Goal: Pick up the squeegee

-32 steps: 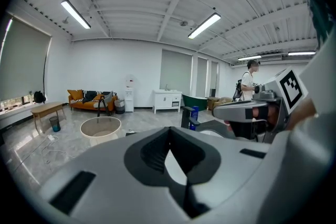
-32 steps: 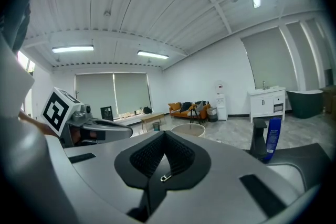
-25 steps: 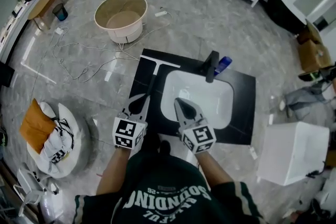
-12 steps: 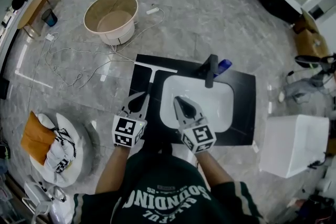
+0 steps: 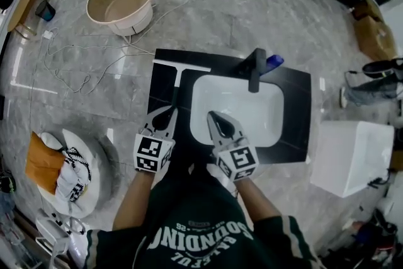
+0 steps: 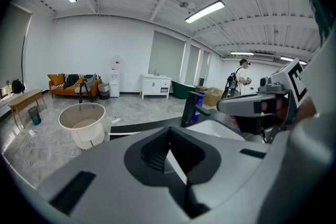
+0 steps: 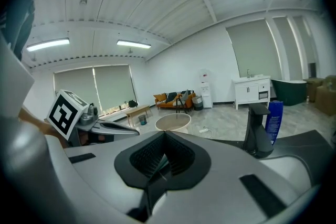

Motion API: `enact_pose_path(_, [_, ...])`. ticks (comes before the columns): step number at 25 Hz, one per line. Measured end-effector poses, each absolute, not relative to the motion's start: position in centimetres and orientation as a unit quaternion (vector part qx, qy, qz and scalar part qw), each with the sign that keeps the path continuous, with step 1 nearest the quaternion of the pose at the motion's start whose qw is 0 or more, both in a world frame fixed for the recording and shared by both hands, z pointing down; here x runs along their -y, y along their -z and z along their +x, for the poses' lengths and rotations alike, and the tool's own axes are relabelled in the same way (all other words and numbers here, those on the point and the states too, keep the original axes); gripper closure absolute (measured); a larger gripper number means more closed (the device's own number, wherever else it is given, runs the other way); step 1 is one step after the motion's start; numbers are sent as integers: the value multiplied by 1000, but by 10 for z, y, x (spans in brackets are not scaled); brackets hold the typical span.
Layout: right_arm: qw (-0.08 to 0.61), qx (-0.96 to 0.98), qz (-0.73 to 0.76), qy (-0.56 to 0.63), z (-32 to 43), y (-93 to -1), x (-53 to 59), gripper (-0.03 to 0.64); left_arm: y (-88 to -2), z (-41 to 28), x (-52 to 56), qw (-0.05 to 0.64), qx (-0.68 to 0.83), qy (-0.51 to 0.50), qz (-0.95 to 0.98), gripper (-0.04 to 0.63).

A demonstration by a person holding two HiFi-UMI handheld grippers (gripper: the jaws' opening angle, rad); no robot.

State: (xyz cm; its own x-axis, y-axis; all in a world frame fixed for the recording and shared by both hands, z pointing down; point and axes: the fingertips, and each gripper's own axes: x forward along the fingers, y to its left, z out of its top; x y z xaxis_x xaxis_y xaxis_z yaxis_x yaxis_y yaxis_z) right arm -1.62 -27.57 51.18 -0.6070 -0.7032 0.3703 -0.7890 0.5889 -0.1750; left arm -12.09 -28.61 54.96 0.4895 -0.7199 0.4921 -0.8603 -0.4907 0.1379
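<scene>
- Two grippers, both empty. Left gripper [image 5: 169, 111]: jaws together, nothing between them. Right gripper [image 5: 213, 116]: jaws likewise pressed together, nothing held.
- Left gripper sits over the left strip of the black counter [image 5: 296, 116], tip toward the far edge. Right gripper is just beside it, over the near rim of the white sink [image 5: 252, 113].
- Squeegee [image 5: 181, 67] lies flat on the counter's left strip, between the left edge and the sink.
- Shape is a T: the white blade runs along the far edge near the far-left corner, with the dark handle at a right angle to it.
- Long axis runs from far edge to near edge. The blade end points away from the person, the handle end toward the person.
- In the head view the handle's near end meets the left gripper's tip; contact cannot be told. The right gripper is apart from the handle, off to its right.
- Black faucet [image 5: 255, 69] stands at the sink's far rim, with a blue bottle [image 5: 274, 61] just behind it by the far edge. The sink lies between these and the squeegee.
- Off the counter, a beige tub [image 5: 135, 16] stands on the floor beyond the far-left corner. A white box [image 5: 349, 154] stands past the right edge.
</scene>
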Motion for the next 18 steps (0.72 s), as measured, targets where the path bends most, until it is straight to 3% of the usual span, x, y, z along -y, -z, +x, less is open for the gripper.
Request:
enact_pose_path(8, [133, 876, 428, -176, -18, -532, 280, 617, -572, -118, 292, 208, 464, -191, 840, 585])
enact_pose_path(11, [133, 874, 431, -182, -17, -536, 281, 617, -578, -118, 297, 218, 470, -186, 835, 436])
enact_pose_path(18, [141, 868, 438, -188, -12, -543, 285, 617, -599, -118, 304, 238, 481, -210, 817, 408])
